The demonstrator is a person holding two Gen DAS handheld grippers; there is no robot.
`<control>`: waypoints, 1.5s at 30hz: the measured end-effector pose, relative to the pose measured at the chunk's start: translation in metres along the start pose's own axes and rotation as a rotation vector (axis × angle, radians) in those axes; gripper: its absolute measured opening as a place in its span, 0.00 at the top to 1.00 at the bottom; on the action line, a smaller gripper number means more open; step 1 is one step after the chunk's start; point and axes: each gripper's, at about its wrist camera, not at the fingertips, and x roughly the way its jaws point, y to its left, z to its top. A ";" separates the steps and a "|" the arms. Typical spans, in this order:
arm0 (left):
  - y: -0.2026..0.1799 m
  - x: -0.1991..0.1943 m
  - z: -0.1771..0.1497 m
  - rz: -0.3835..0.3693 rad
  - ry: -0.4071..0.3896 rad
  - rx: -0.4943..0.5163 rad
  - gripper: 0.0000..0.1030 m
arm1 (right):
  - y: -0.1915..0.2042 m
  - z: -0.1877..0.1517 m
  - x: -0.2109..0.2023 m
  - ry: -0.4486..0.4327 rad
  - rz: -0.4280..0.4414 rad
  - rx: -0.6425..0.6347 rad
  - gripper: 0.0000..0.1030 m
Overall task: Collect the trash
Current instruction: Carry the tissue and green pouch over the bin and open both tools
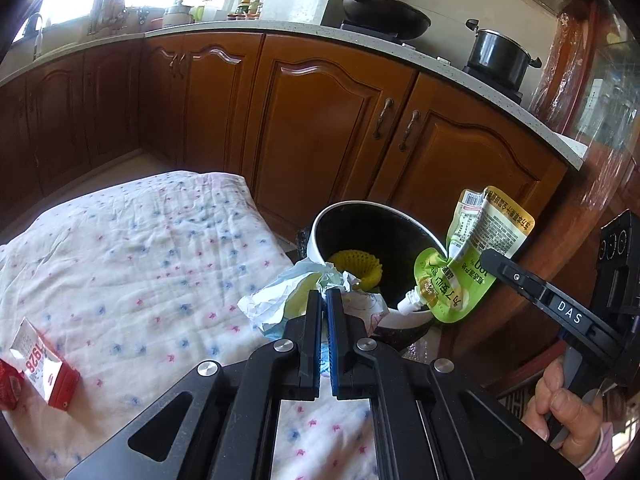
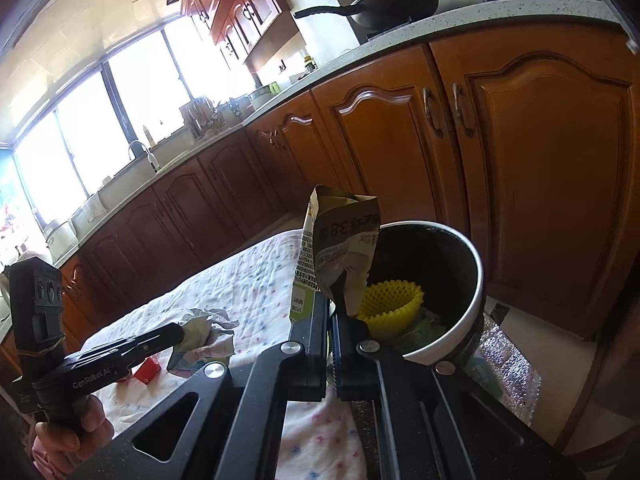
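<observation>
A kitchen with brown wooden cabinets [image 1: 328, 120] runs along the back, under a pale counter [image 1: 304, 34] carrying a black wok [image 1: 384, 16] and a black pot [image 1: 500, 56]. In front sits a surface draped in a white cloth [image 1: 140, 248] dotted with small pink and blue marks. At its far corner stands a round white bin [image 1: 332, 216] with a dark lining; a yellow foam fruit net [image 1: 354, 268] already lies inside it, so at least one piece of trash seems collected. The right claw [image 2: 331, 312] is clamped on a green spouted drink pouch [image 1: 472, 256], held just over the bin's rim, apparently about to be dropped in. The left claw [image 1: 325, 300] is pinched together on a crumpled pale paper wrapper [image 1: 276, 300], held over the cloth just beside the bin and not yet over its opening. Farther back on the cloth, well apart from the bin, a small red and white carton [image 1: 40, 372] lies untouched. By this reading the task is partway done: two pieces are in hand and the carton remains.
</observation>
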 end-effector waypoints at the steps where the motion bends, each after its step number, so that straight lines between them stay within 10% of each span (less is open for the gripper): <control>1: -0.001 0.003 0.002 -0.001 0.001 0.004 0.99 | -0.002 0.002 -0.001 -0.005 -0.008 -0.002 0.98; 45: -0.045 0.111 0.045 0.005 0.142 0.087 0.99 | -0.046 0.023 0.066 0.144 -0.100 -0.068 0.98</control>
